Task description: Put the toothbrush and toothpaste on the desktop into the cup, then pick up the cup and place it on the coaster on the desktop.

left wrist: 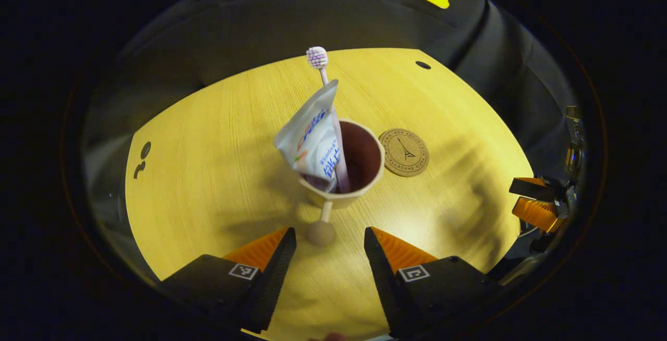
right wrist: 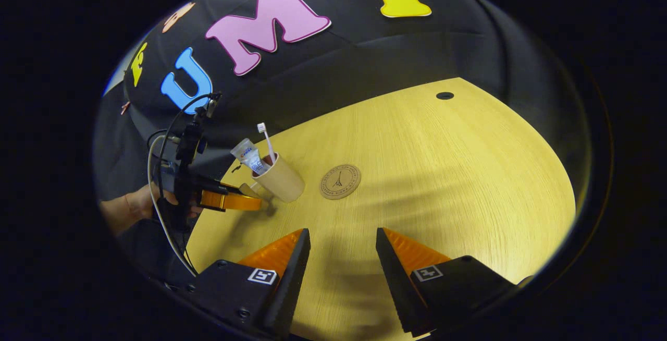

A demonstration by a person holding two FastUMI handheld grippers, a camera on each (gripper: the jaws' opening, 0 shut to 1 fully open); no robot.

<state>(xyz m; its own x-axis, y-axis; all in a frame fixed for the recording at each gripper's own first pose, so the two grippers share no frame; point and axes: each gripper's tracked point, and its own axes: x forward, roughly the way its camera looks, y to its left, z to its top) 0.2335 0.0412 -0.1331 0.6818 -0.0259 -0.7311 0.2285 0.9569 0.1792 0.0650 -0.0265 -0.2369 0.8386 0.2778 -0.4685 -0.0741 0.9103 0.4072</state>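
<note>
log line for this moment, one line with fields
toothbrush and toothpaste: in cup | cup: on desk, beside coaster | left gripper: open, facing cup | right gripper: open, empty

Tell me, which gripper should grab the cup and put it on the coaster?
Probably the left gripper. It is open and right in front of the cup, beside the coaster. The right gripper sits farther back.

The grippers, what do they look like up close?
Each gripper has two wedge-shaped fingers with ribbed inner faces, mounted on black blocks that carry small square black-and-white markers: the left gripper and the right gripper. In the right gripper view, cables loop off the left gripper, held by a hand.
</note>
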